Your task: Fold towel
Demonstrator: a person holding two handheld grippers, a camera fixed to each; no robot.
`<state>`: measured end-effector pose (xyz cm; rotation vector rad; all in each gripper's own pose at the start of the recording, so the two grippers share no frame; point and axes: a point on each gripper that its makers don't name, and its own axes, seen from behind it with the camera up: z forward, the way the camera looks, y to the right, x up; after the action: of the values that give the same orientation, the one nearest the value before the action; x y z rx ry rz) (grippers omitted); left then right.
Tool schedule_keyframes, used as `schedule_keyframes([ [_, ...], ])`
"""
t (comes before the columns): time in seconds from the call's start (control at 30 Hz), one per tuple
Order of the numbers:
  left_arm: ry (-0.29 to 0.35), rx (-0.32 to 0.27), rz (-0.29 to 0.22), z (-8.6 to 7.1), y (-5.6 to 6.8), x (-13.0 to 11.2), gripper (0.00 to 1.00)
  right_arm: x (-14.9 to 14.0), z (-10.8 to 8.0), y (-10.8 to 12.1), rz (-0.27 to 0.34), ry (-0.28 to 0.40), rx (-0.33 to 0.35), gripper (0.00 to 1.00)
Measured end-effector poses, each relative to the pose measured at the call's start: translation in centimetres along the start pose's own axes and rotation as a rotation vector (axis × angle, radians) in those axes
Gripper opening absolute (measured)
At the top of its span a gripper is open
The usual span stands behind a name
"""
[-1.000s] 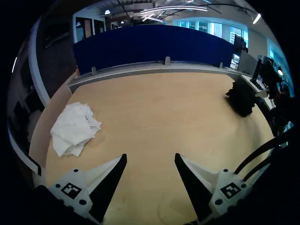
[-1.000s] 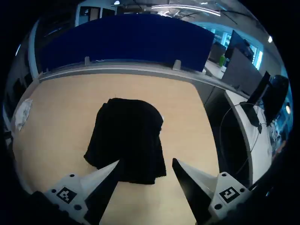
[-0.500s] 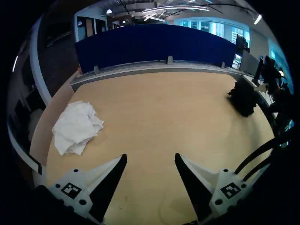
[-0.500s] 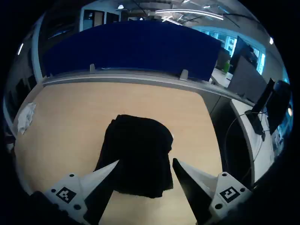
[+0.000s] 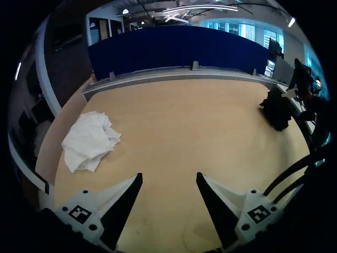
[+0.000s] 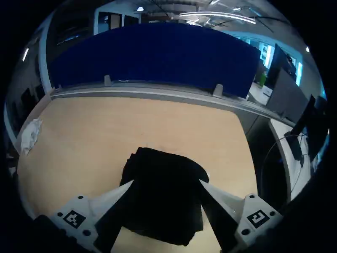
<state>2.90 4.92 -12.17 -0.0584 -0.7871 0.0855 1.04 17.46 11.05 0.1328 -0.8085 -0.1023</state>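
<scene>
While left gripper (image 5: 168,173) hovers spread-fingered, right gripper (image 6: 166,181) straddles the black towel (image 6: 162,206).

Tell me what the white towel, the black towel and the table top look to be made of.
White towel: soft woven or terry cloth, matte; it lies crumpled in loose folds. Black towel: likewise soft matte cloth, draping in floppy layers; weave too dark to tell. Table top: pale wood-look laminate or veneer, smooth, with a faint sheen.

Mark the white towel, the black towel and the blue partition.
white towel (image 5: 89,141), left gripper view, crumpled middle.
black towel (image 6: 164,189), right gripper view, top surface.
blue partition (image 6: 151,55), right gripper view, panel centre.
</scene>
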Motion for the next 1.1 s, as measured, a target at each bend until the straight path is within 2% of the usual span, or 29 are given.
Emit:
schedule_keyframes([
  [0.37,-0.025,0.026,0.000,0.0,-0.2,-0.5,0.95,-1.8,3.5,0.4,0.005,-0.055,0.016,1.00],
  [0.67,-0.026,0.024,0.015,0.3,0.3,-0.1,0.95,-2.8,4.9,0.7,-0.007,-0.075,0.018,1.00],
  [0.87,-0.027,0.021,0.015,0.4,0.4,-0.1,0.95,-2.1,4.7,0.6,-0.020,-0.061,0.018,1.00],
  [1.1,-0.014,0.013,0.012,0.6,0.5,0.4,0.95,-0.4,2.4,0.2,-0.028,0.002,0.007,1.00],
])
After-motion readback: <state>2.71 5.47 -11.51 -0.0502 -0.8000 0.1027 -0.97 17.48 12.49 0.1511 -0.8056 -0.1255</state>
